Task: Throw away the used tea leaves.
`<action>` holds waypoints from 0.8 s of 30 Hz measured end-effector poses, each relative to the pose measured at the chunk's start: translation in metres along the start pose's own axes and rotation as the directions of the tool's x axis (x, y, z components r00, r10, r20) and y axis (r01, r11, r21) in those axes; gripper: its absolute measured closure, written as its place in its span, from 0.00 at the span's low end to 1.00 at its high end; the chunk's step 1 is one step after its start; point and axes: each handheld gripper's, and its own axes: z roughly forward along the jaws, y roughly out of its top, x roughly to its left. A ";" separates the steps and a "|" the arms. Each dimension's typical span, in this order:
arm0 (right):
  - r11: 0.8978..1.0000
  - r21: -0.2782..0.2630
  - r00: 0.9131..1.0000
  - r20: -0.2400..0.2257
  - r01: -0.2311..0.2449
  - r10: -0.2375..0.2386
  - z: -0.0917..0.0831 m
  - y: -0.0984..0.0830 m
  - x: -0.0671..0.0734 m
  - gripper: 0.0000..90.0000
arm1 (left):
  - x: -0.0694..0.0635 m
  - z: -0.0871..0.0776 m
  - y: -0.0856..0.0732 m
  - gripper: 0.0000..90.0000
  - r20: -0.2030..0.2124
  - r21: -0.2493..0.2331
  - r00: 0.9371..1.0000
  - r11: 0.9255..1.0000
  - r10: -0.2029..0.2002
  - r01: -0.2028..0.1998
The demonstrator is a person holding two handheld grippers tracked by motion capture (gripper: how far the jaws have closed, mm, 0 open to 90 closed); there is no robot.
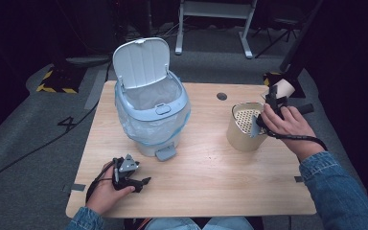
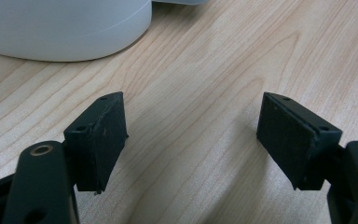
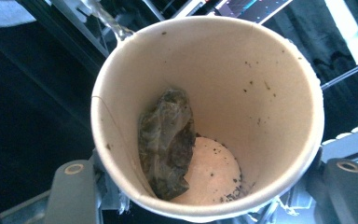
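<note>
Cup tipped mouth-toward-camera, clamped in right hand-held gripper, teabag inside.

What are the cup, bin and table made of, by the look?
Cup: matte tan paper, likely; thin rolled rim, speckled stains.
Bin: smooth pale plastic, probably; moulded ribbed lid, clear film liner inside.
Table: light wood grain, faint sheen; solid wood or laminate, can't tell.

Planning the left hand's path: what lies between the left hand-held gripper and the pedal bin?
Only bare wooden table, as the high view shows, between the left hand-held gripper and the pedal bin.
</note>
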 end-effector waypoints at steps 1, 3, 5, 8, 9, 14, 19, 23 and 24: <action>1.000 0.006 1.000 0.009 0.010 -0.010 0.000 0.000 0.000 0.39 | 0.000 0.000 0.000 0.27 0.000 0.000 1.000 1.000 0.000 0.000; 0.999 0.026 0.999 0.027 0.032 -0.033 -0.001 0.002 -0.001 0.39 | 0.000 0.000 0.000 0.27 0.000 0.000 1.000 1.000 0.000 0.000; 0.993 0.014 0.992 0.046 0.118 -0.119 -0.004 0.011 0.002 0.39 | 0.000 0.000 0.000 0.27 0.000 0.000 1.000 1.000 0.000 0.000; 0.988 0.015 0.985 0.070 0.157 -0.157 -0.007 0.016 -0.001 0.39 | 0.000 0.000 0.000 0.27 -0.001 0.000 1.000 1.000 0.000 0.000; 0.990 0.009 0.987 0.080 0.141 -0.141 -0.006 0.014 -0.001 0.39 | 0.000 0.000 0.000 0.27 -0.002 0.000 1.000 1.000 0.000 0.000; 0.985 0.030 0.980 0.098 0.171 -0.173 -0.005 0.013 -0.002 0.39 | 0.000 0.000 0.000 0.27 0.000 0.000 1.000 1.000 -0.001 0.001; 0.984 0.026 0.974 0.145 0.173 -0.175 -0.009 0.011 -0.004 0.39 | 0.000 0.000 0.000 0.27 0.000 0.000 1.000 1.000 -0.001 0.001; 0.986 0.028 0.976 0.135 0.166 -0.168 -0.007 0.008 -0.004 0.39 | 0.000 0.000 0.000 0.27 -0.001 0.000 1.000 1.000 -0.001 0.001; 0.986 0.028 0.977 0.128 0.166 -0.168 -0.006 0.008 -0.002 0.39 | 0.000 0.000 0.000 0.27 -0.001 0.000 1.000 1.000 0.000 0.000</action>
